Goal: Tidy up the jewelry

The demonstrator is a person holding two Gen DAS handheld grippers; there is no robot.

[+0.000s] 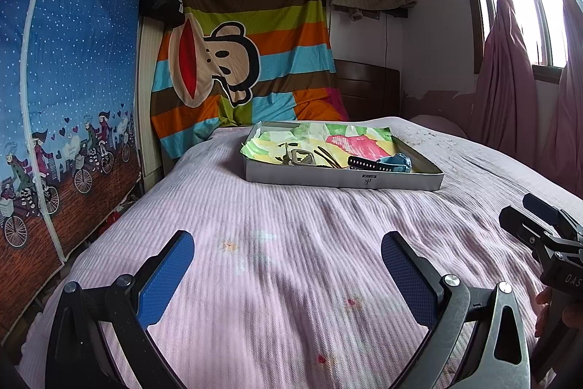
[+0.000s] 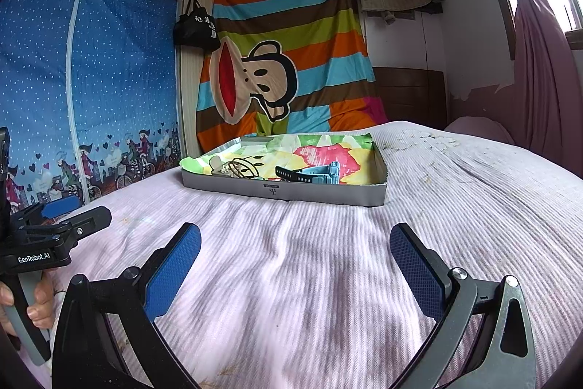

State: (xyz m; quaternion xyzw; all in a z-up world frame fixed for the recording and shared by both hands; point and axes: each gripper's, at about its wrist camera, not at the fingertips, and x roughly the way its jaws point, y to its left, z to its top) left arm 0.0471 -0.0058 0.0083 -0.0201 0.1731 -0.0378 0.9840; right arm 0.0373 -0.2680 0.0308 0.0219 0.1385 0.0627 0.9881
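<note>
Clearly, we hold both grippers low over the pink bedspread [image 1: 291,214], well short of the tray [image 1: 342,178] that sits farther up the bed. Our left gripper [image 1: 288,274] has its blue pads spread wide with nothing between them; our right gripper [image 2: 295,267] is released the same way, also empty.

From the left wrist view we see the tray's contents from its left side: a blue watch [image 1: 395,162] with a dark strap lies toward the right end, dark hair bands [image 1: 326,157] curve near the middle, and a small metallic piece [image 1: 300,158] rests left of them, all on a colourful cloth lining [image 1: 349,137]. This view also catches the right gripper at the frame's right edge.

From the right wrist view we see the hair bands as loops crossing each other at the tray's left end, which the other view flattens, and the left gripper with fingers around its handle at the frame's left edge.

A striped monkey-print sheet [image 2: 291,53] hangs behind.
</note>
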